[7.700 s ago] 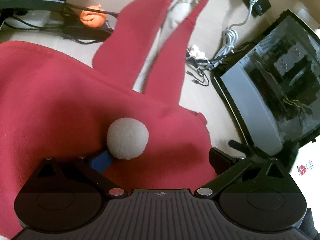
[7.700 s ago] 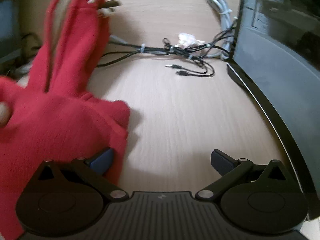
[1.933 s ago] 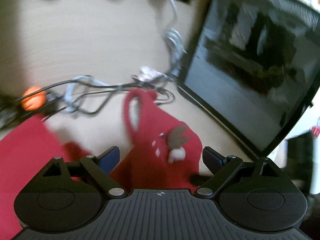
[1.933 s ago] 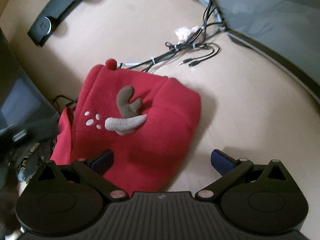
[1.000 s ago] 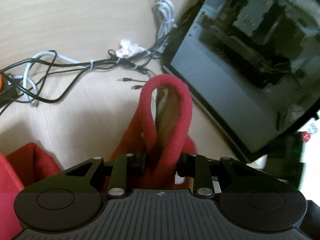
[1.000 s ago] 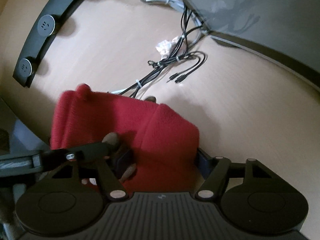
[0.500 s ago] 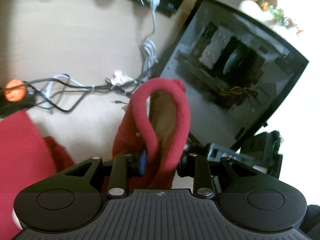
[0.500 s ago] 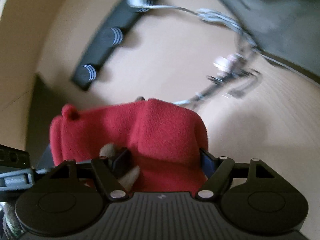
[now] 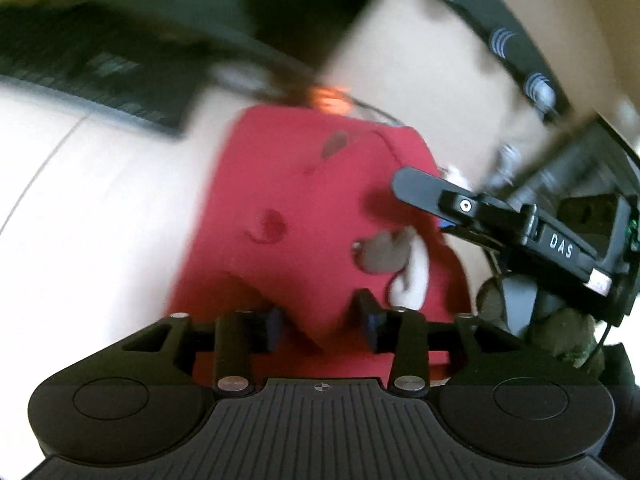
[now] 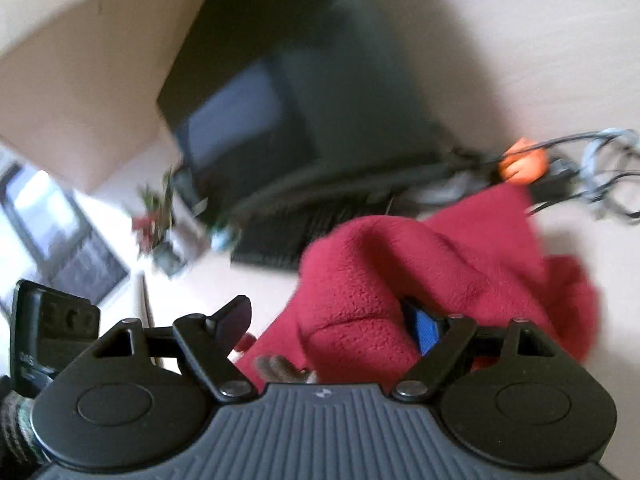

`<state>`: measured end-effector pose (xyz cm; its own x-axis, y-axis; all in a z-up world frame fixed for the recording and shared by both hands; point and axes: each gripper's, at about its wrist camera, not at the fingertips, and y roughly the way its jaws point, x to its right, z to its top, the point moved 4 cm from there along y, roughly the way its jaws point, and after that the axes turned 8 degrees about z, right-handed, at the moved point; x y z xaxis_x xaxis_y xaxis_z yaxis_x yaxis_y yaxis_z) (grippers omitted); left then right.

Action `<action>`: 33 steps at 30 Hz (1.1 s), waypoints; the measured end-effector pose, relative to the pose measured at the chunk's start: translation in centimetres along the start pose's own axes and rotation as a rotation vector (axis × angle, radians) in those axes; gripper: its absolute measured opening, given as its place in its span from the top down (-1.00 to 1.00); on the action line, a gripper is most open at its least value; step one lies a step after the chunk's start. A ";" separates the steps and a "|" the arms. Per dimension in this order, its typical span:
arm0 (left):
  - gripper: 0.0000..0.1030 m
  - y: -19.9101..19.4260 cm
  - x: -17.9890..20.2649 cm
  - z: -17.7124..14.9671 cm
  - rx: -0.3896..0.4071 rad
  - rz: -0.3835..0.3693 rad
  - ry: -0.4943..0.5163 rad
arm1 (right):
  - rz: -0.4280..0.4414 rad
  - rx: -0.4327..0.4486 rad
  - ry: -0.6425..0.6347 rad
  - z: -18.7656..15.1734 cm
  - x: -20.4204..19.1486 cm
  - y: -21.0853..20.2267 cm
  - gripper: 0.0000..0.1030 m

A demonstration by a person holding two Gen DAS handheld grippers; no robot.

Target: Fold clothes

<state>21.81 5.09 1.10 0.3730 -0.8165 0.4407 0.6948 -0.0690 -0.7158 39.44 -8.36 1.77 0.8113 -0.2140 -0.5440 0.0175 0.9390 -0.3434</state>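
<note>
A red fleece hooded garment (image 9: 304, 208) with brown and white reindeer patches lies on the pale desk. My left gripper (image 9: 320, 320) has its jaws partly open around a fold of the red fleece at its near edge. My right gripper (image 10: 328, 328) has its jaws apart, with a lump of the red fleece (image 10: 384, 280) between them against the blue pad (image 10: 425, 330). The right gripper also shows in the left wrist view (image 9: 440, 196), over the garment's right side. Both views are blurred by motion.
A black keyboard (image 9: 100, 80) lies at the far left. A dark monitor (image 10: 288, 120) stands behind the garment. An orange toy (image 10: 524, 164) and tangled cables (image 10: 600, 176) lie at the garment's far edge. A black power strip (image 9: 512, 48) runs along the back right.
Both grippers have swung the hood over and back onto the body of the garment. Both have opened their jaws from the tight grip of half a second ago.
</note>
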 end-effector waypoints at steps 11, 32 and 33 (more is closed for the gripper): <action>-0.71 -1.8 -0.2 3.2 0.123 -0.077 -0.004 | -0.273 0.066 -0.104 1.3 1.5 -8.6 -0.99; 0.17 2.2 5.1 7.9 0.122 -0.162 0.184 | -0.028 0.120 0.337 -3.9 4.7 -7.4 -0.73; 0.16 1.5 4.5 8.0 0.145 -0.138 0.183 | 0.000 0.116 0.287 -3.0 3.6 -7.2 -0.73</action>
<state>29.50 5.94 6.32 0.1606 -0.8959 0.4141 0.8172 -0.1146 -0.5648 40.47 -16.68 -0.06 0.6131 -0.2662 -0.7439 0.0976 0.9598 -0.2630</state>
